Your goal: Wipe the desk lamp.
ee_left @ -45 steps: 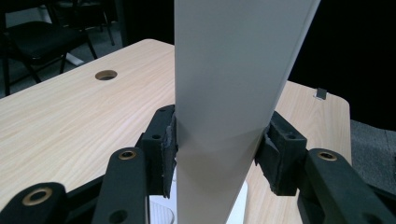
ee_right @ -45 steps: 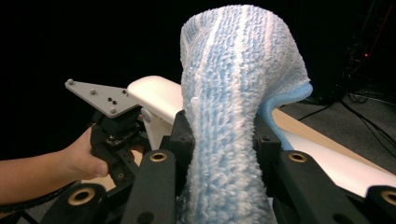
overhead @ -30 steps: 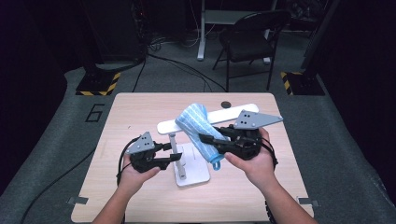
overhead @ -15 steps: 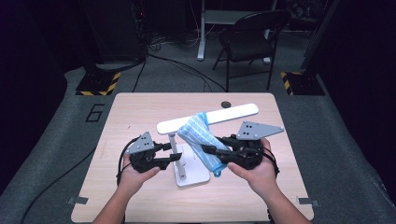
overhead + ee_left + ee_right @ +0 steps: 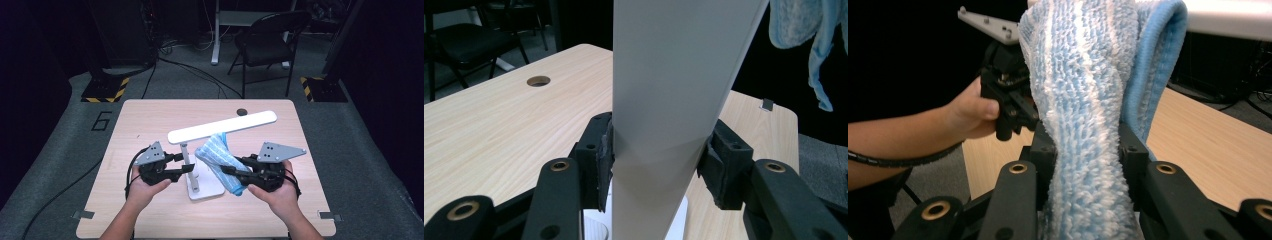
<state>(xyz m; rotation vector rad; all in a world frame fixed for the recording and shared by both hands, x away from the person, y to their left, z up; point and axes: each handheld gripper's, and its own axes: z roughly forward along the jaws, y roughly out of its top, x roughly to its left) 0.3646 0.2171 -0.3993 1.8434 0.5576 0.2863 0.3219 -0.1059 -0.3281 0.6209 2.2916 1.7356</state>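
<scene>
While gripped: one lamp [image 5: 220, 127], one cloth [image 5: 220, 160].

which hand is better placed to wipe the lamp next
Right, probably: the right gripper is shut on the blue cloth just under the lamp head, while the left gripper clamps the lamp post.

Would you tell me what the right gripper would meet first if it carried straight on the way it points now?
Probably the lamp's upright post: the right gripper, shut on the blue cloth, points at it across the lamp base. Depth is unclear.
</scene>
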